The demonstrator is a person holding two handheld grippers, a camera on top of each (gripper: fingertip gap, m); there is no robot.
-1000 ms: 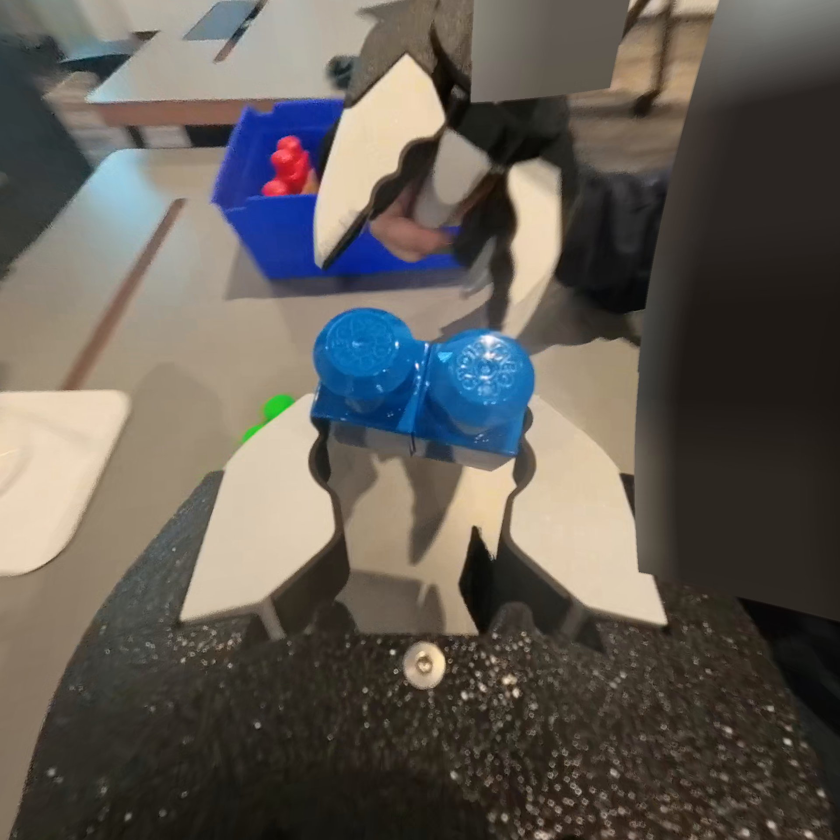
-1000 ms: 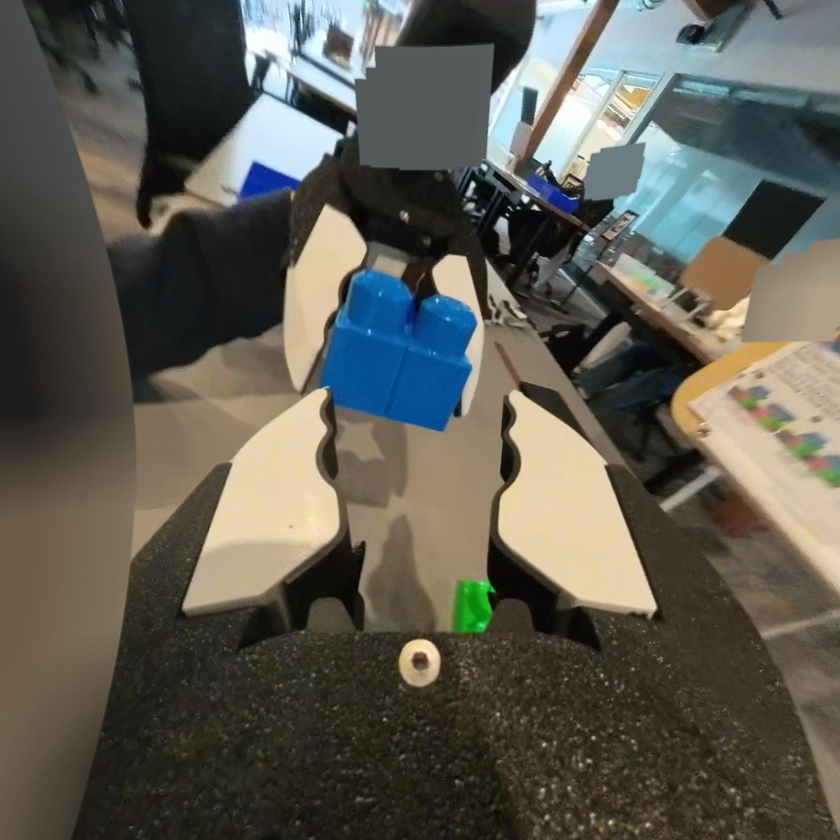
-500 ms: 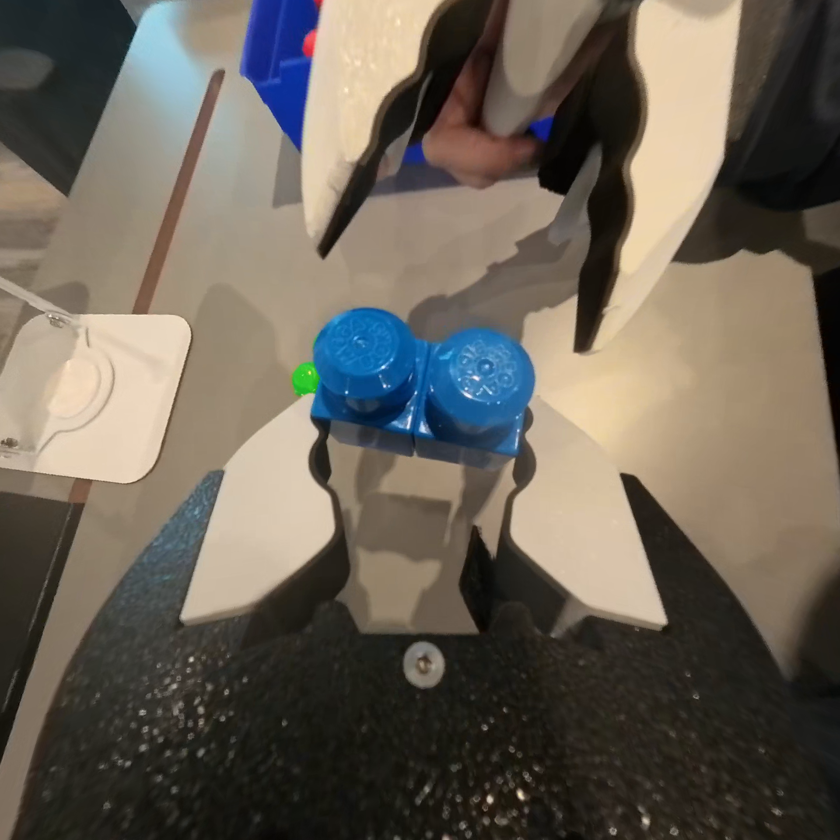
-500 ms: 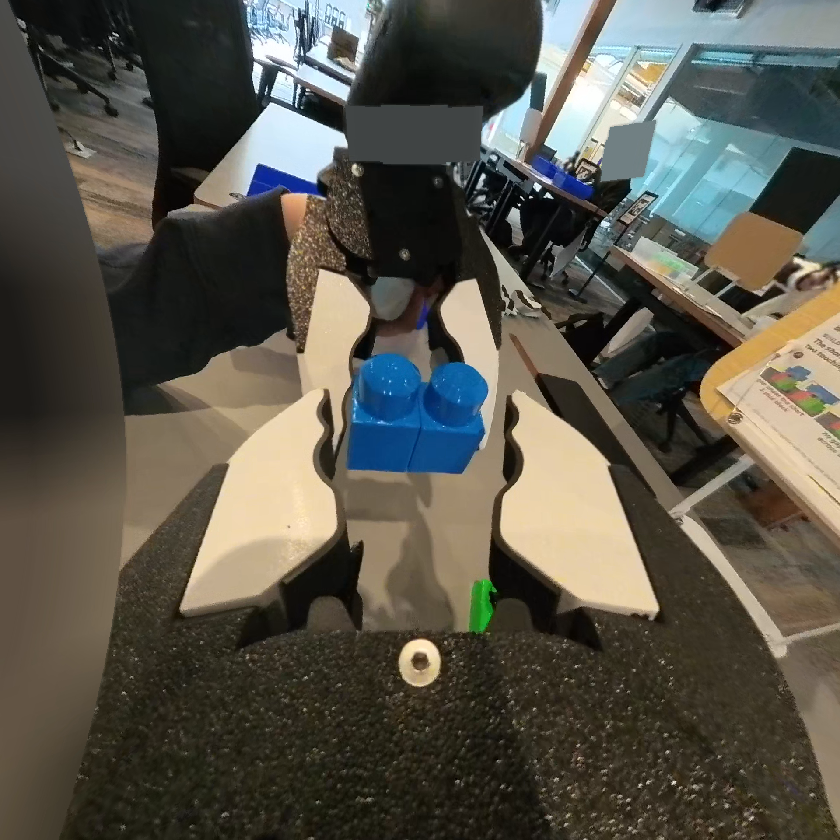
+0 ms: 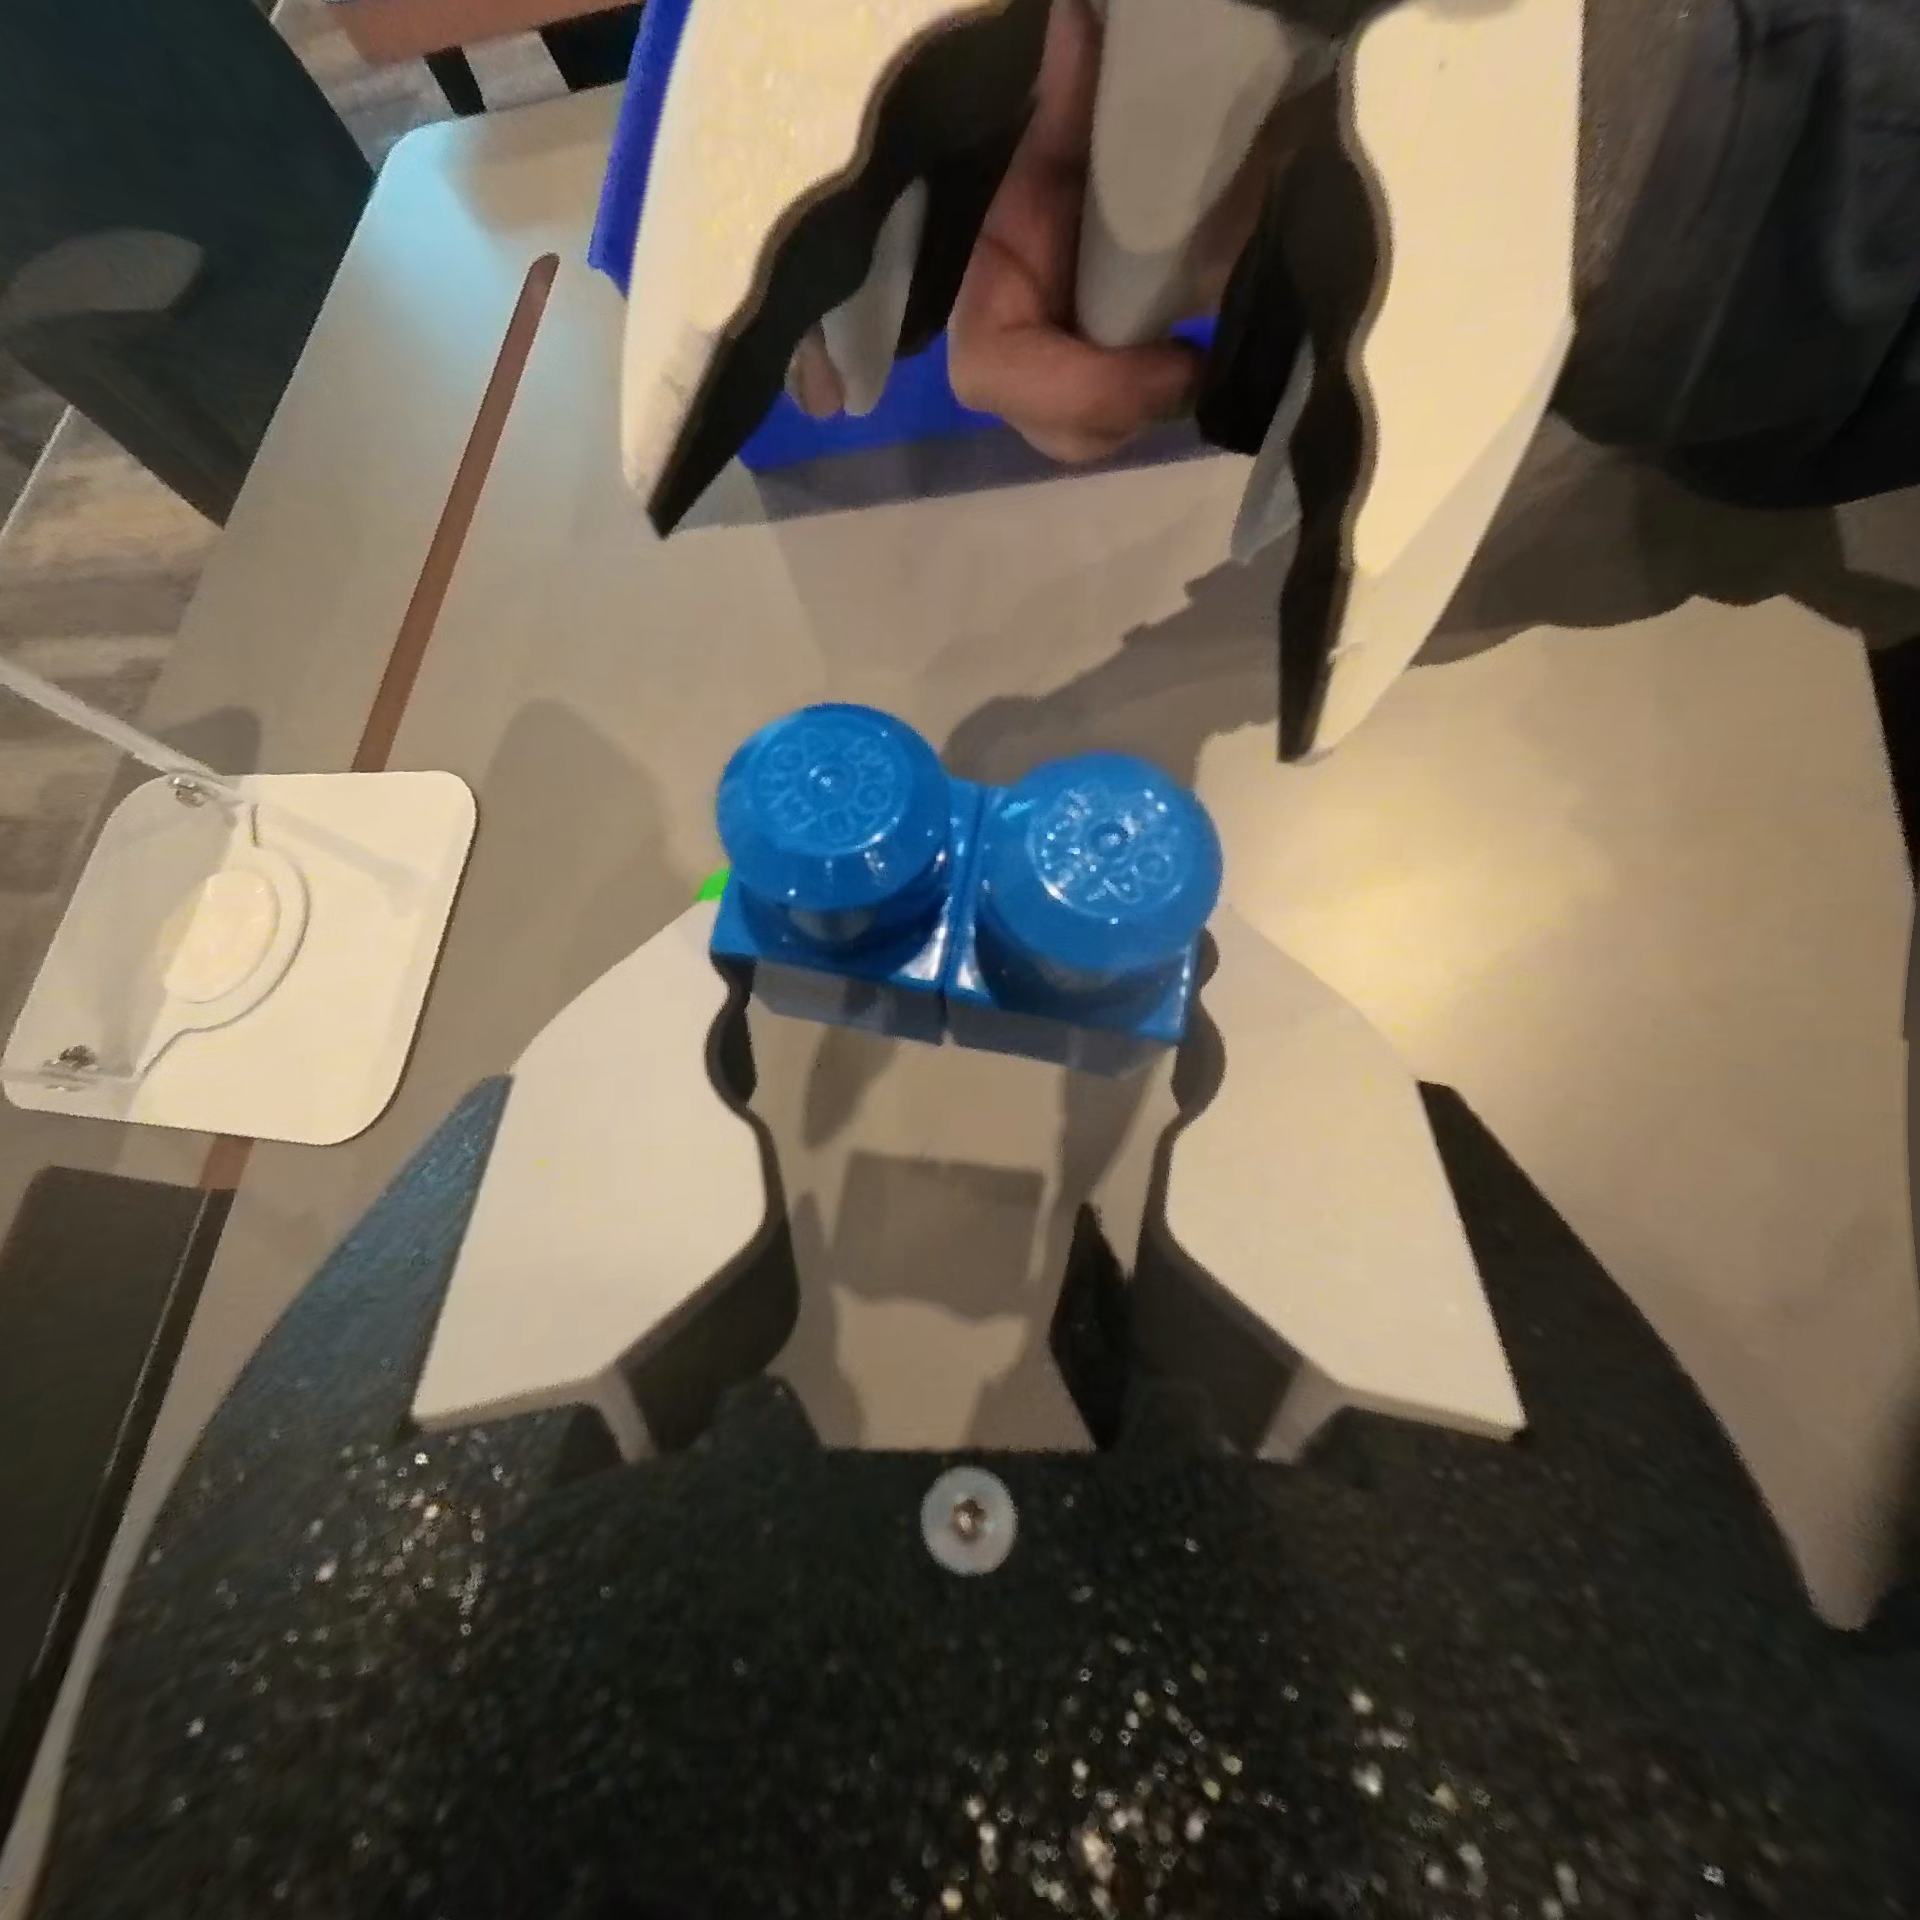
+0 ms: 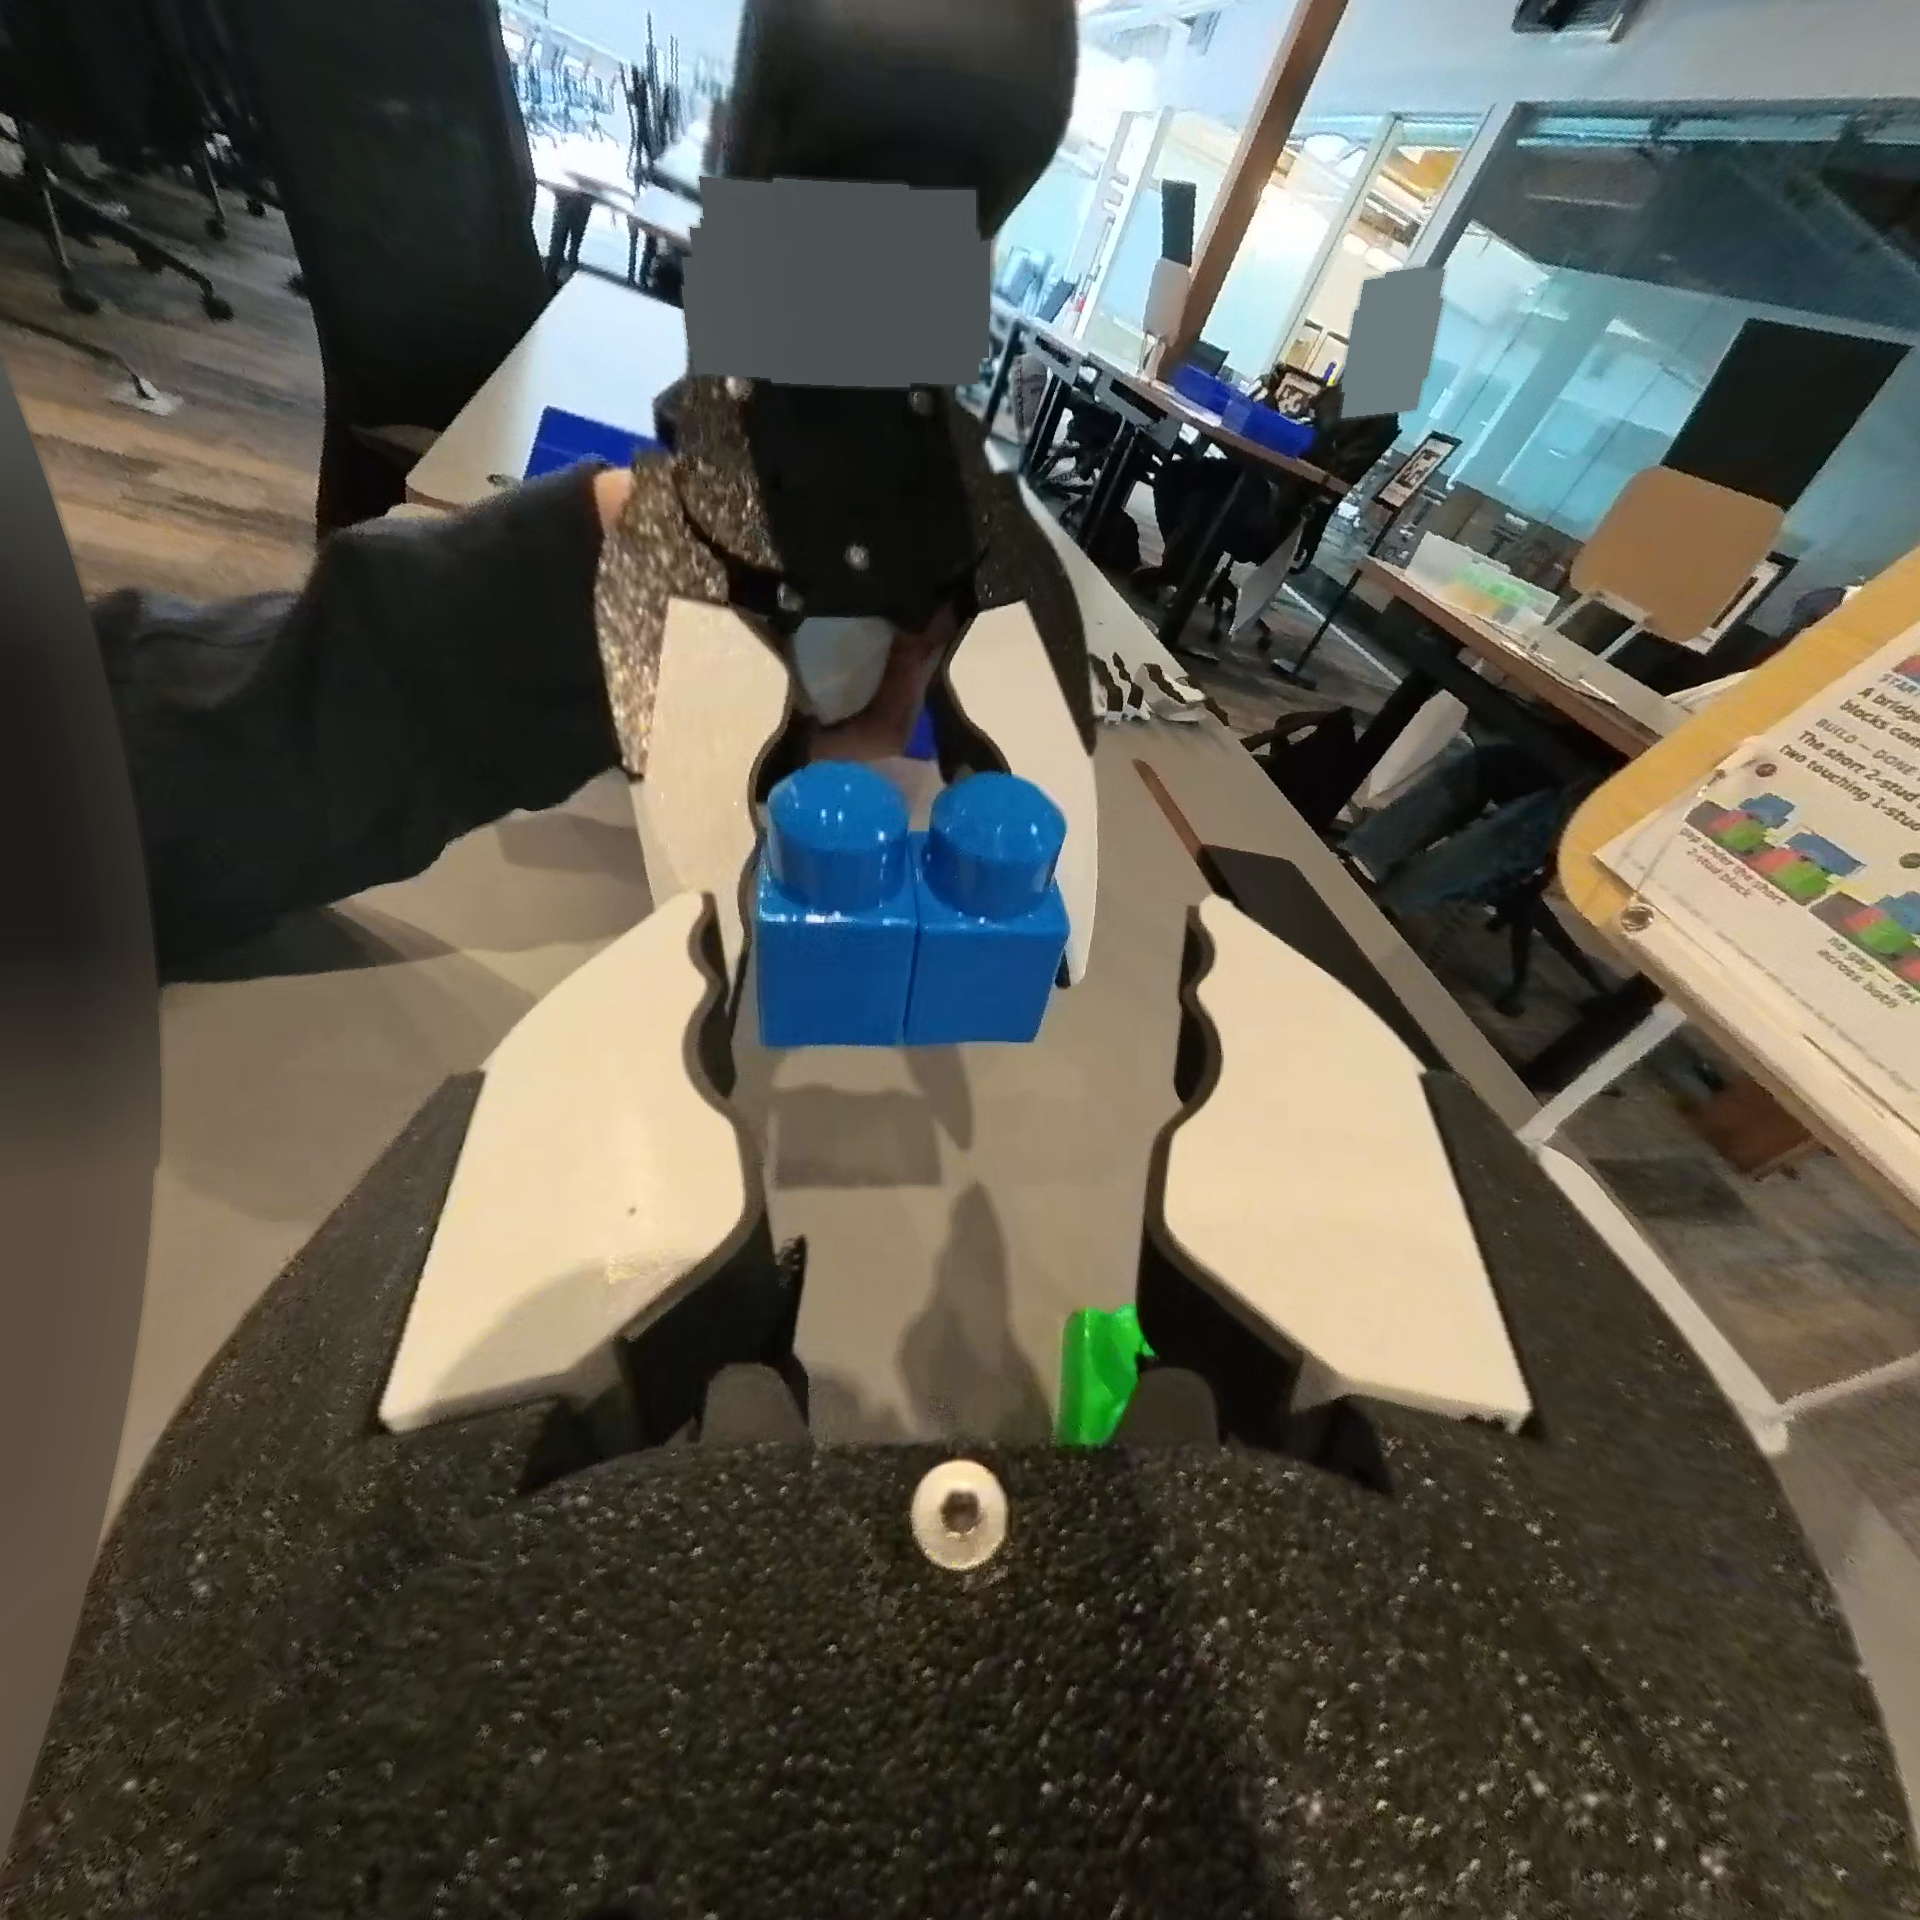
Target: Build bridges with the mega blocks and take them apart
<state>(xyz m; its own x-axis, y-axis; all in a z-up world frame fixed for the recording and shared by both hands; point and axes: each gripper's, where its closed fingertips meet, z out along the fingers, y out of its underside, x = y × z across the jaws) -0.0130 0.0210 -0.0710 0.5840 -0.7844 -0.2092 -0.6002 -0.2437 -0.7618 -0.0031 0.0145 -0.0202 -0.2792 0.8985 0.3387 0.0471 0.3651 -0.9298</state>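
My left gripper (image 5: pixel 956 977) is shut on a blue two-stud block (image 5: pixel 966 883) with a seam down its middle, studs up, held level and low over the grey table (image 5: pixel 1455 935). I cannot tell whether it touches the table. In the right wrist view the block (image 6: pixel 904 935) sits just in front of my right gripper (image 6: pixel 956 914), which is open and empty with its fingertips either side of the block, not gripping. The right gripper (image 5: pixel 987 634) faces the block from the far side. A green block (image 6: pixel 1096 1371) lies on the table under the right gripper; a sliver of it (image 5: pixel 712 883) shows behind the blue block.
A blue bin (image 5: pixel 831 436) stands behind the right gripper. A white flat base plate (image 5: pixel 239 935) lies at the table's left. A yellow-edged board with an instruction sheet (image 6: pixel 1818 883) stands at the right. Office desks and chairs fill the background. The tips of one gripper are about 5 centimetres away from the tips of the other.
My left gripper has levelled the blue block and brought it down toward the table. The right gripper has closed in, so its open fingers now flank the block.
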